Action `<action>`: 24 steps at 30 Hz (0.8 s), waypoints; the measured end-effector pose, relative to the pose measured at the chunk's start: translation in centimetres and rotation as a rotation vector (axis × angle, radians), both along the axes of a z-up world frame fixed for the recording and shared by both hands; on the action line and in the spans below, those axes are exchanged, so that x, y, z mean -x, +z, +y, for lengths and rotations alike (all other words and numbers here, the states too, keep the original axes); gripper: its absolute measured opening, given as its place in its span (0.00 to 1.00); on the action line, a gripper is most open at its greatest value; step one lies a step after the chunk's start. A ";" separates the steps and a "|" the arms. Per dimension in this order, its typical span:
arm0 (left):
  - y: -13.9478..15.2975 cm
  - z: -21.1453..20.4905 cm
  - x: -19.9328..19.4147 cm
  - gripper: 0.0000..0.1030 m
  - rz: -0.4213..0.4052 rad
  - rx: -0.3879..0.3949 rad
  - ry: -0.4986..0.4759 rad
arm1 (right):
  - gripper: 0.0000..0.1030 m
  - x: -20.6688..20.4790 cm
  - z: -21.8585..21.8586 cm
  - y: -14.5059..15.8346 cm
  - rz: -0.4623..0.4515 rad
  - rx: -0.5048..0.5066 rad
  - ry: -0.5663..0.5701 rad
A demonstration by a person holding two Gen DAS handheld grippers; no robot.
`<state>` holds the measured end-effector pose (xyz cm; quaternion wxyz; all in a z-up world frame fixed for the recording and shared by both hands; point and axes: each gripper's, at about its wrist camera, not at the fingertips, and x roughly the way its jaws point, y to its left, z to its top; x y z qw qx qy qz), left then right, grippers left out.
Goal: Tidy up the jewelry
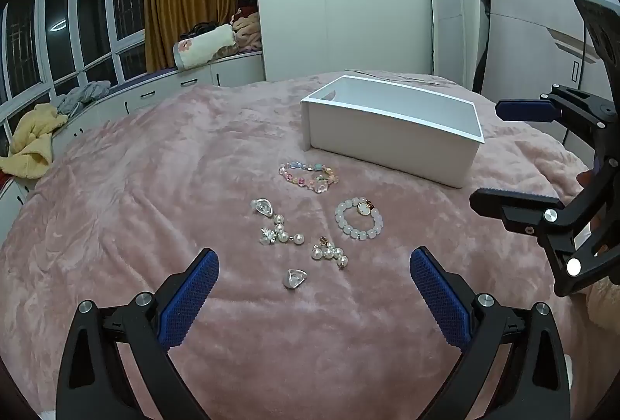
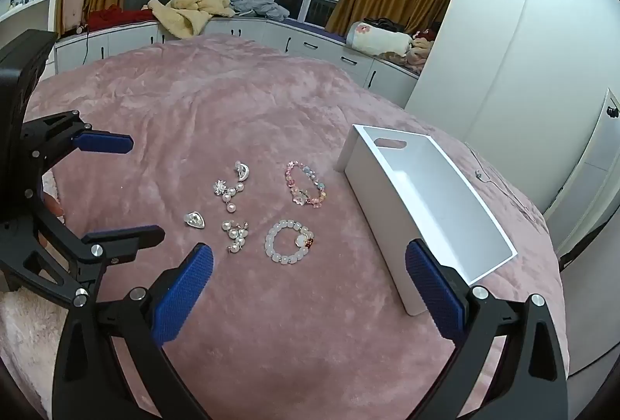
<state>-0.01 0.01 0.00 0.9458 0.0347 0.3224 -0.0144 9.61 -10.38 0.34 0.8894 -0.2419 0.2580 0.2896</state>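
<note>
Two pairs of tongs hung wide apart and empty over the pink bed, nothing between their blue pads. The left tongs [image 1: 314, 267] tipped downward with a silver heart-shaped earring [image 1: 294, 278] lying almost straight between their tips, just ahead on the blanket [image 1: 155, 168]. A step further out sat a pearl cluster earring [image 1: 330, 252], and to its left a longer pearl drop piece [image 1: 279, 232] whose long axis ran roughly away from the tongs. Beyond those lay a white bead bracelet [image 1: 359, 218] and, further still, a pastel bead bracelet [image 1: 309, 176], both flat loops.

The right tongs [image 2: 309, 263] stood released as well, off to the right, with the white bead bracelet just ahead of them and the open white box [image 2: 387, 195] close by their right-hand pad. By my reading, that made the right side the nearer hand for the bracelets and the box, and the left the nearer for the heart earring.

Plenty of bare blanket ringed the jewelry, so approach room looked good; the box's near wall was the one edge to clear. The plush, yielding surface could let small pieces sink.
</note>
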 end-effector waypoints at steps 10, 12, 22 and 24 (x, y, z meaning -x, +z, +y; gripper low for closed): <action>0.0 0.0 0.0 0.97 0.004 0.002 0.001 | 0.95 -0.2 0.1 0.0 0.003 0.010 0.001; 0.0 0.0 0.0 0.97 0.005 0.002 0.000 | 0.95 -0.2 0.1 0.0 0.002 0.011 0.002; -0.2 -0.1 -0.2 0.97 0.005 0.007 -0.008 | 0.95 -0.1 0.0 -0.1 0.001 0.010 0.000; -0.3 0.1 -0.1 0.97 0.006 0.007 -0.009 | 0.95 -0.1 0.0 -0.1 0.002 0.010 -0.001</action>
